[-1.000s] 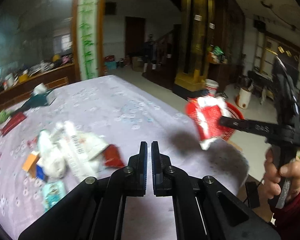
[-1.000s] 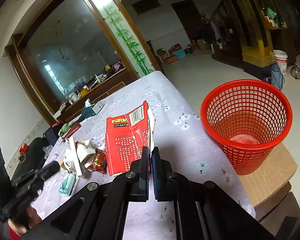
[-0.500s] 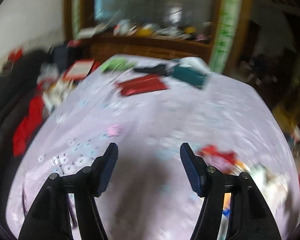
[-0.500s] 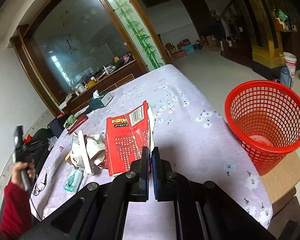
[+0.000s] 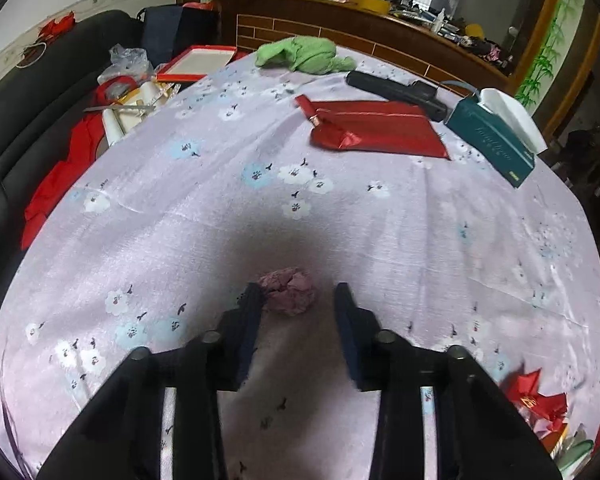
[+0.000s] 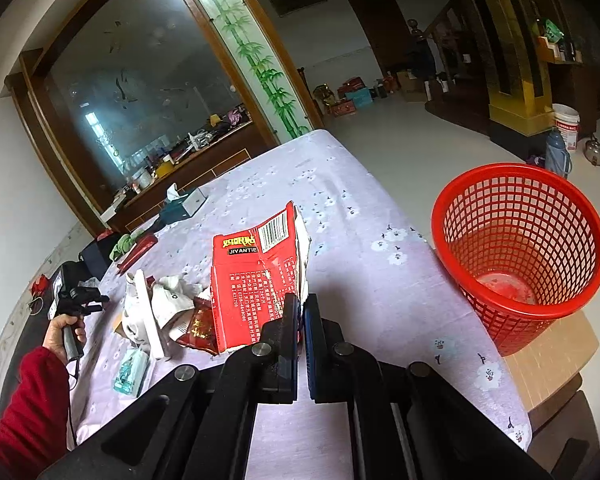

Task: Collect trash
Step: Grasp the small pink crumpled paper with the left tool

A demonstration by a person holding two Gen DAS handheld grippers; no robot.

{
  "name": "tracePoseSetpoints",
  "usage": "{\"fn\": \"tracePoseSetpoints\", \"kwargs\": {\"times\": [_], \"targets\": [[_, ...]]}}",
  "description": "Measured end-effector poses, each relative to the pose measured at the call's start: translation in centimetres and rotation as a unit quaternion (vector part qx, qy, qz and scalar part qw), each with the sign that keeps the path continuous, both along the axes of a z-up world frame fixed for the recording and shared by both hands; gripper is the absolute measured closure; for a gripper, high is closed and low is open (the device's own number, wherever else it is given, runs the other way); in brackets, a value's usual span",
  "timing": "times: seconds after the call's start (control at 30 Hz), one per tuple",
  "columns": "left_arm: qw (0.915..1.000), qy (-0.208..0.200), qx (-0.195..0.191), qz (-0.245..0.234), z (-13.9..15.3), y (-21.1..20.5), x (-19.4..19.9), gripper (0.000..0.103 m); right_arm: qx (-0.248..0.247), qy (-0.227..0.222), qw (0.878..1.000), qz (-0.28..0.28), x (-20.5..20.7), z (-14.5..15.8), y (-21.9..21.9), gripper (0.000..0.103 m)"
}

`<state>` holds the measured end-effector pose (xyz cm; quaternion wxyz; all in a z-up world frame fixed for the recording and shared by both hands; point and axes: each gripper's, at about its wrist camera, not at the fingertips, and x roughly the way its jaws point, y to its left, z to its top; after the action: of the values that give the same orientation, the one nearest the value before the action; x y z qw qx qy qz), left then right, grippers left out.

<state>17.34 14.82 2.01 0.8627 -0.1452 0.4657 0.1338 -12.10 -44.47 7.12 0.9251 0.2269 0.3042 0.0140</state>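
Note:
A crumpled pink paper wad (image 5: 289, 290) lies on the lilac flowered tablecloth (image 5: 340, 216). My left gripper (image 5: 298, 300) stands open around it, the wad close to the left finger. In the right wrist view my right gripper (image 6: 302, 306) is shut on a torn red packet (image 6: 256, 276), held upright above the table. A red mesh basket (image 6: 520, 248) stands on a wooden stool at the right, beside the table edge. A pile of white and red wrappers (image 6: 164, 308) lies left of the packet. The left gripper (image 6: 88, 300) shows far left, held by a hand in a red sleeve.
A red pouch (image 5: 376, 132), a teal tissue box (image 5: 496, 138), a black object (image 5: 396, 90) and a green cloth (image 5: 304, 54) lie at the table's far side. A black sofa (image 5: 24, 92) with red items runs along the left. Red wrappers (image 5: 536, 400) lie at lower right.
My left gripper swung away from the trash pile, opened, and dropped low over the pink paper wad. The right gripper keeps hold of the red packet, and the basket now shows closer.

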Motion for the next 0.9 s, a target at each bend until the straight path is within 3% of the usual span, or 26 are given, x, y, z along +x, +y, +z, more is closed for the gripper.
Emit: {"fn": "tracePoseSetpoints", "kwargs": {"times": [0.07, 0.23, 0.37, 0.47, 0.63, 0.77, 0.9], "targets": [[1.0, -0.005, 0.007, 0.001, 0.0, 0.2, -0.2, 0.079, 0.001, 0.0, 1.0, 0.0, 0.0, 0.1, 0.2, 0.099], [0.9996, -0.028, -0.002, -0.008, 1.3, -0.3, -2.2, 0.08, 0.0, -0.007, 1.0, 0.003, -0.6, 0.4, 0.4, 0.099], [0.9946, -0.082, 0.023, -0.059, 4.8, -4.6, -5.9, 0.08, 0.001, -0.011, 1.0, 0.007, -1.1, 0.5, 0.6, 0.099], [0.9846, -0.127, 0.036, -0.115, 7.8, -9.4, -9.6, 0.079, 0.002, -0.016, 1.0, 0.011, -1.4, 0.7, 0.8, 0.099], [0.958, -0.178, 0.027, -0.223, 11.6, -18.5, -15.8, 0.079, 0.007, -0.024, 1.0, 0.008, -2.2, 1.0, 0.3, 0.099], [0.9266, -0.199, 0.012, -0.319, 13.2, -26.3, -19.5, 0.079, 0.01, -0.031, 0.999, -0.014, -3.4, 1.3, -1.8, 0.099], [0.8868, -0.198, -0.019, -0.417, 13.5, -34.7, -22.0, 0.079, 0.004, -0.041, 0.997, -0.061, -5.0, 1.7, -5.2, 0.099]]}}
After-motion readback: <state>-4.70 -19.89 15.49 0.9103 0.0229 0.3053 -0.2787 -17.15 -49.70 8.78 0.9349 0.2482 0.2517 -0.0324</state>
